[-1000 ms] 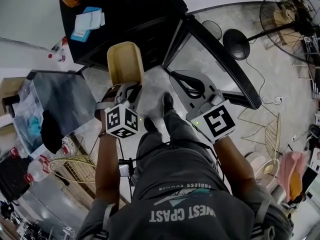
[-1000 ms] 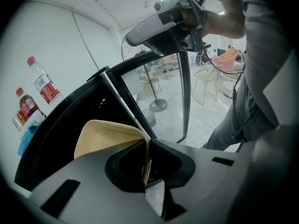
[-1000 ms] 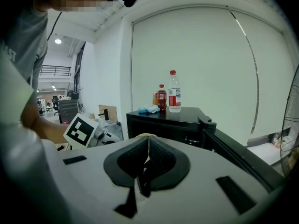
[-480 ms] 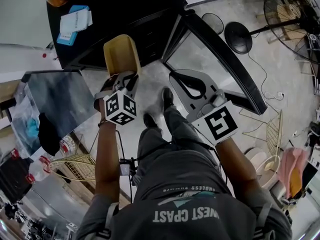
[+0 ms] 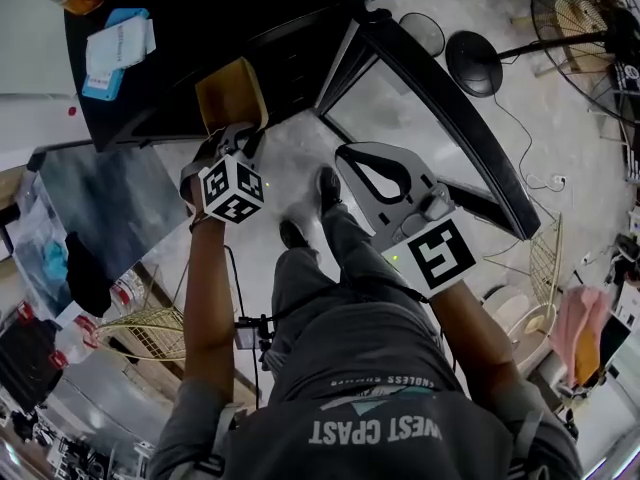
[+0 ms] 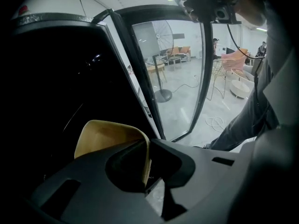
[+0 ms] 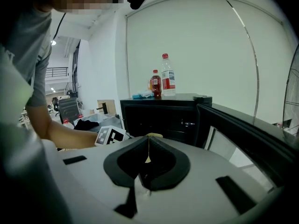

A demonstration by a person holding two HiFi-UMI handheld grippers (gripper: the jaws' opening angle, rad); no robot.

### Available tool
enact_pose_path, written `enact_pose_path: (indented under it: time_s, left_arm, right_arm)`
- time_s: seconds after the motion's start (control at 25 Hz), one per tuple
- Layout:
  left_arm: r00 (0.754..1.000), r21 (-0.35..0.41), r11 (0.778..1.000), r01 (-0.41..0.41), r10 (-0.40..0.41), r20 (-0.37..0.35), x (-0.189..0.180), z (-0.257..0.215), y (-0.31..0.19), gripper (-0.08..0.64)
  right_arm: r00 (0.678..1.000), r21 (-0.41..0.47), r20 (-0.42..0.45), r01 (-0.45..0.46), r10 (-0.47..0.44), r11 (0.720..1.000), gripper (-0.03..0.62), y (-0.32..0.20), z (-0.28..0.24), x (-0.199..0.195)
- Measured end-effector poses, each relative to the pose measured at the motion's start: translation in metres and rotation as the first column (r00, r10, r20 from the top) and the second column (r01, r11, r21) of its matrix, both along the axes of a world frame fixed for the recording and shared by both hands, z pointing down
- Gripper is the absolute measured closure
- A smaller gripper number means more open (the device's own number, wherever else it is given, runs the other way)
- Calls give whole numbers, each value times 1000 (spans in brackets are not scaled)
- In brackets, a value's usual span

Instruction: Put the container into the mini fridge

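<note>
The yellow container is a shallow tub, tilted, at the dark mouth of the black mini fridge. My left gripper is shut on its near rim. In the left gripper view the container stands in front of the fridge's dark inside, with the wall of the tub pinched between the jaws of the left gripper. The glass fridge door is swung wide open to the right. My right gripper hangs over the floor by the door, shut and holding nothing; its tips meet.
Two bottles and a blue-and-white pack sit on the fridge top. A standing fan and its cable are at the right. A grey bin with dark cloth is at the left. The person's feet are on the floor.
The left gripper has carried the yellow container forward and to the left, up to the fridge opening. The right gripper has barely moved.
</note>
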State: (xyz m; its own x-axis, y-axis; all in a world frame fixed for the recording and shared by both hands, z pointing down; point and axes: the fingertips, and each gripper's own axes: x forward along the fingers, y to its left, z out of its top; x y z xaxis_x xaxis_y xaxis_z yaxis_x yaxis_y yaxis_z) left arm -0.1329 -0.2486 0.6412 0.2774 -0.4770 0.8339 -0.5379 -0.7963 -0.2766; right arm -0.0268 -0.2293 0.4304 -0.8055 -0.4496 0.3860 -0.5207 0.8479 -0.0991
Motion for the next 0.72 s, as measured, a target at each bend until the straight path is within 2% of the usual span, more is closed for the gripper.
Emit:
enact_pose_path:
  time_s: [0.72]
  left_arm:
    - [997,-20,998,51,-50,53,-23,64,-52,517]
  right_arm:
    - [1000,-58,-21,14,-15,998,563,-1,33,-4]
